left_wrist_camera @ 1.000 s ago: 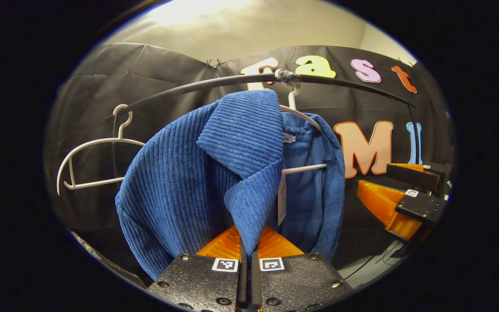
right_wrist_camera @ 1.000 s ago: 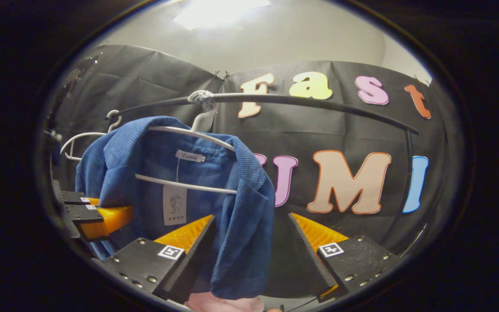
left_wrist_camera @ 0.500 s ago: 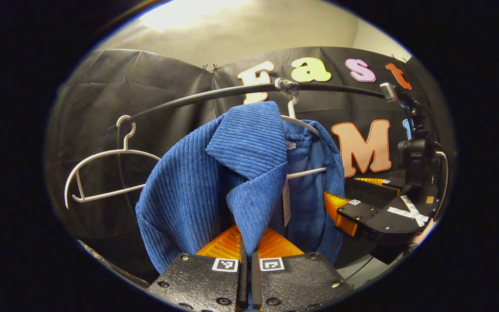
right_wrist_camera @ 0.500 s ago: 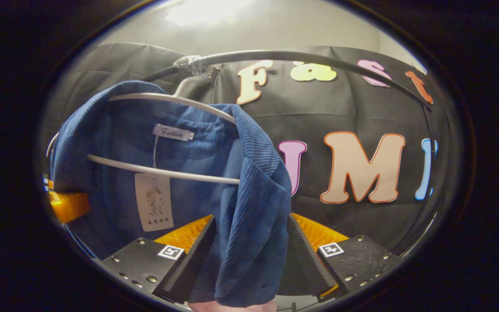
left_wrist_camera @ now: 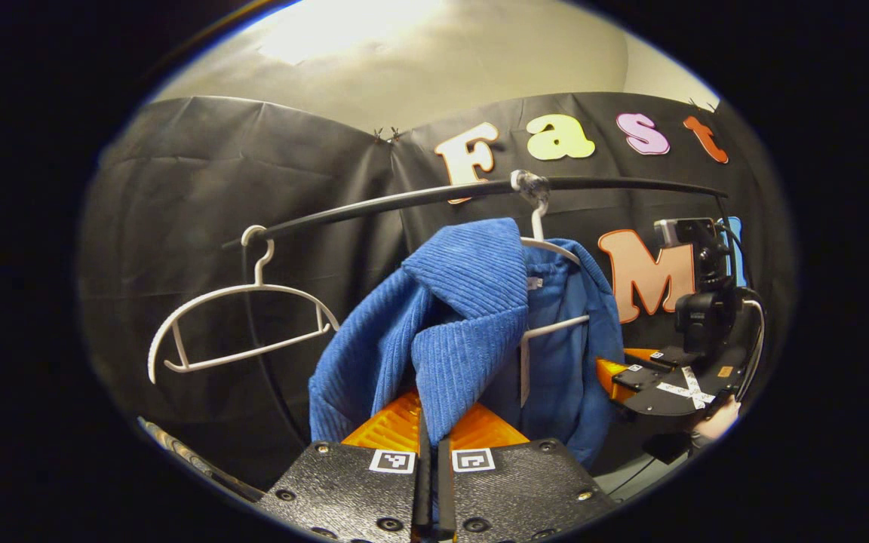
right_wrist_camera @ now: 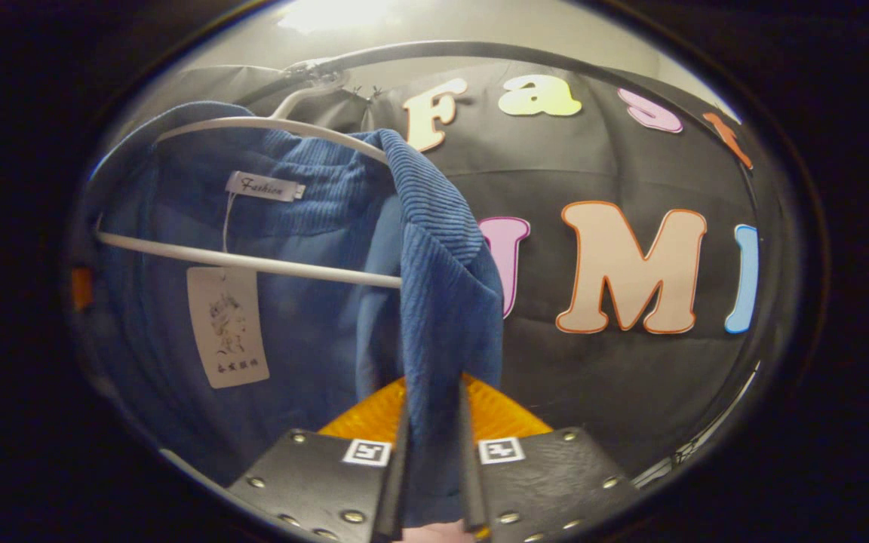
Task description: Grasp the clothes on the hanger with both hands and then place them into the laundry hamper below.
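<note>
A blue corduroy jacket hangs on a white hanger from a black rail. My left gripper is shut on the jacket's left front edge, low in the left gripper view. My right gripper is shut on the jacket's right front edge; the cloth runs down between its two fingers. The white hanger's bar and a paper tag show inside the open jacket. From the left gripper view the right gripper sits at the jacket's far side, a hand behind it.
An empty white hanger hangs at the left end of the rail. A dark slanted edge shows low at the left. The rail arcs overhead in the right gripper view.
The right gripper's fingers have shut on the jacket's right front edge; they stood apart around it before. The left gripper has drawn back and down a little, still holding the left edge.
</note>
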The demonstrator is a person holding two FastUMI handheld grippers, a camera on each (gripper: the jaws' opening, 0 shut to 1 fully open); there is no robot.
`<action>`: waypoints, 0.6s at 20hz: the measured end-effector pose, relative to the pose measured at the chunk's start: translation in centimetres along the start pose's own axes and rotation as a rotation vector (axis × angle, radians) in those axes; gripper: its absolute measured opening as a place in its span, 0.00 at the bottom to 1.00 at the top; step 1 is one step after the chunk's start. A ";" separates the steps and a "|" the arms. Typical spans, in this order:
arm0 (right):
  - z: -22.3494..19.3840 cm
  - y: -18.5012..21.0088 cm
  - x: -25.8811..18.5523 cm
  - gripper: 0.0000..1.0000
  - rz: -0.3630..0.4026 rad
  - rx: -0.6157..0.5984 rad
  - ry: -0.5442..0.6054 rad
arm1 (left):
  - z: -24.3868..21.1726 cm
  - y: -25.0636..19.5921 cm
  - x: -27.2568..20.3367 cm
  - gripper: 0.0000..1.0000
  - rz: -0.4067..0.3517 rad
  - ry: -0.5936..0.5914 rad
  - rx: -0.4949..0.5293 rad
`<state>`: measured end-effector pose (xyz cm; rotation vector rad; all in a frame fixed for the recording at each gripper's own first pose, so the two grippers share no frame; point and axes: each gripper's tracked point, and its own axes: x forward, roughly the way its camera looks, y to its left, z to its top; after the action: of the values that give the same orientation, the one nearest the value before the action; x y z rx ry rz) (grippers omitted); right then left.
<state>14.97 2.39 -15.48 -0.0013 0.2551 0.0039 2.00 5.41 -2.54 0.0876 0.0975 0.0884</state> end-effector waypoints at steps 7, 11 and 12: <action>0.7 -2.8 0.1 0.04 -0.085 0.022 0.033 | 2.6 2.5 -1.4 0.05 0.052 -0.051 -0.005; 2.2 -4.5 0.5 0.05 -0.111 0.002 -0.004 | 4.5 3.5 -2.3 0.02 0.060 -0.077 -0.047; 3.0 -5.2 0.4 0.05 -0.122 -0.012 -0.020 | 4.9 3.6 -2.4 0.05 0.055 -0.080 -0.064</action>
<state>16.15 -2.76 -12.71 -0.0288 0.2346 -0.1158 -0.16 8.31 2.84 0.0297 0.0121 0.1426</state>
